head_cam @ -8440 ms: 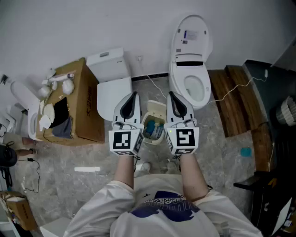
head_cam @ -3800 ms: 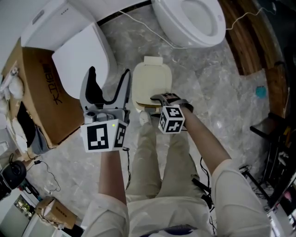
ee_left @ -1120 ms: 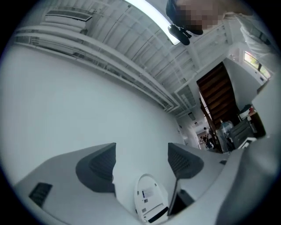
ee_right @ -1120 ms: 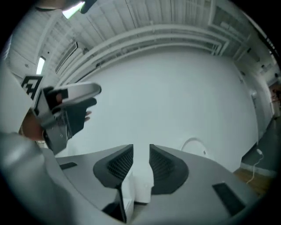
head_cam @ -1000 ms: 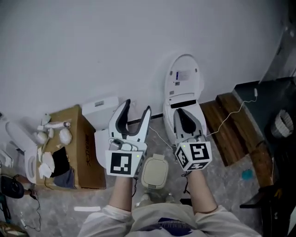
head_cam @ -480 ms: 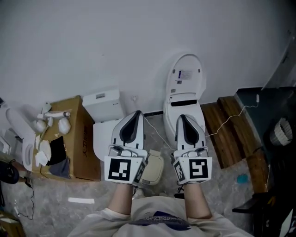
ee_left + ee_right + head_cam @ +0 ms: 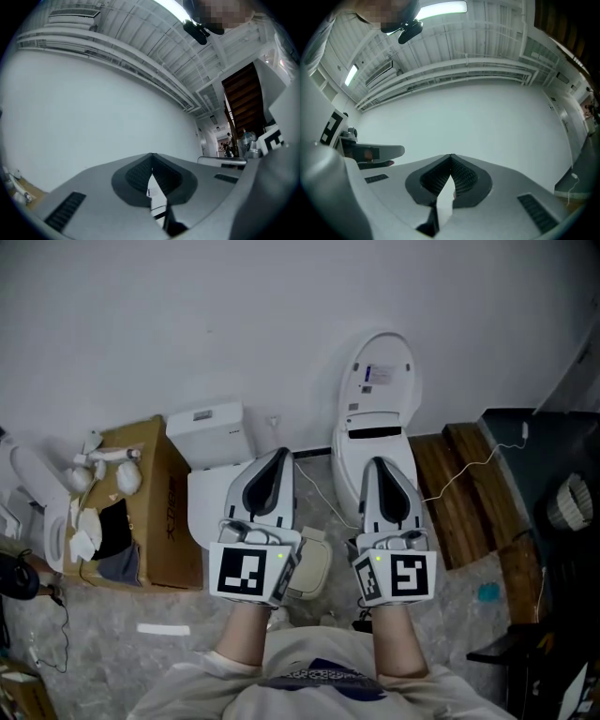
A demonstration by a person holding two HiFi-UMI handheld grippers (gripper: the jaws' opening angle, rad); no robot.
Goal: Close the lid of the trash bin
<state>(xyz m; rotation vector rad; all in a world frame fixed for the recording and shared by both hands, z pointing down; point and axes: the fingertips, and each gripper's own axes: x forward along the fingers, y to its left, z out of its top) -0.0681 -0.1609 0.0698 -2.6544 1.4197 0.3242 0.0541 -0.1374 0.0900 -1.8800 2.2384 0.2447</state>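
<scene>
Apparently the closing itself is done. The trash bin [image 7: 314, 579] sits on the floor, low between the 2 forearms. The slice of its pale lid [image 7: 317, 554] that shows between the marker cubes lies flat on the body, not tipped up (much of the bin is hidden behind the grippers, so I cannot check every edge).

The left gripper [image 7: 279, 457] has its jaws pressed together with nothing between them; its own view shows the ribbed pads meeting in a point against bare white wall. The right gripper [image 7: 375, 465] is likewise closed and empty, aimed at the same wall. Both hang side by side above the bin, clear of it and touching nothing.

Beyond them stand a white toilet [image 7: 380, 418] with its seat raised and a second toilet [image 7: 211, 493] beside a cardboard box [image 7: 155, 512].

I judge the task finished or nearly so. The next move calls for little: at most, 1 closed tip lowered onto the lid's front edge and pushed straight down to seat it, gently enough that the bin neither slides nor tips.
</scene>
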